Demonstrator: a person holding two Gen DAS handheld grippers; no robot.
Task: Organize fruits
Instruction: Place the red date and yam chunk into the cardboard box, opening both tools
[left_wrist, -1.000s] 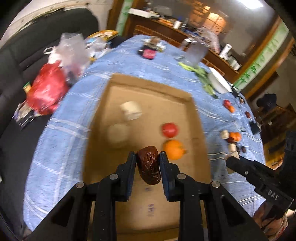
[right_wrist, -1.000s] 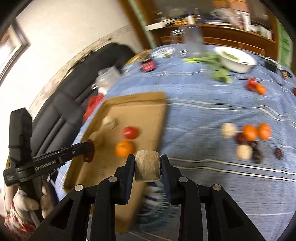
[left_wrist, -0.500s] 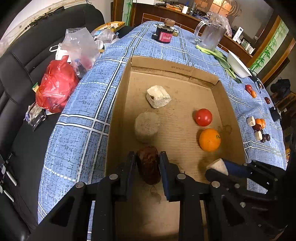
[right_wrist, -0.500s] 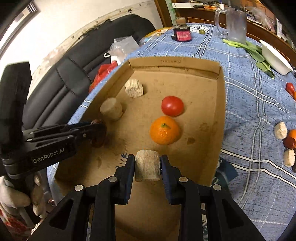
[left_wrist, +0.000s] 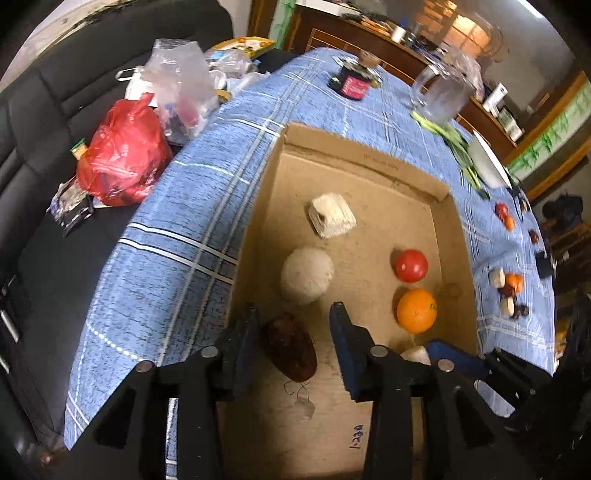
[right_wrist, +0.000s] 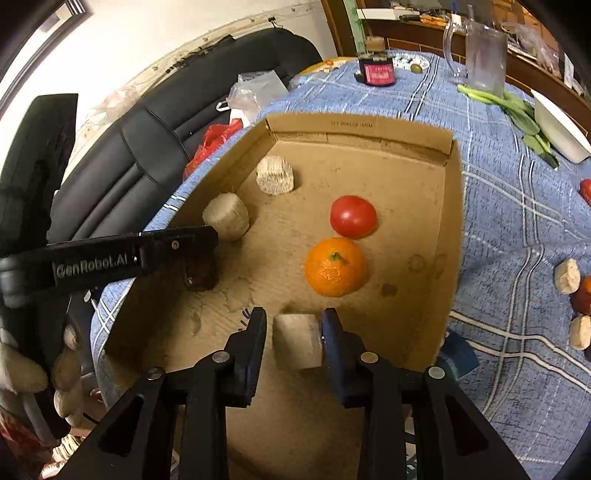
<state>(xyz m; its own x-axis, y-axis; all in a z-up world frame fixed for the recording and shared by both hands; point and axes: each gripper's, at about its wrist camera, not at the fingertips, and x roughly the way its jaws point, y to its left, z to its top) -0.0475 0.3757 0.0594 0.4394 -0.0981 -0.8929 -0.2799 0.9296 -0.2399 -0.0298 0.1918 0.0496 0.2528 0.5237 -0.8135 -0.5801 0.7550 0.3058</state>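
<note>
A shallow cardboard box lies on the blue checked tablecloth. In it are a tomato, an orange and two pale beige pieces. My left gripper is open around a dark red date that lies on the box floor; the date also shows in the right wrist view. My right gripper holds a beige cylinder piece low over the box floor; its jaws look slightly parted, with a gap on the left side.
More fruit pieces lie on the cloth right of the box. A glass jug, a dark jar, greens and a white bowl stand at the far end. Plastic bags sit on the black sofa at the left.
My left gripper has opened and let the date down onto the box floor. My right gripper has lowered the beige piece toward the box floor and its jaws have widened a little.
</note>
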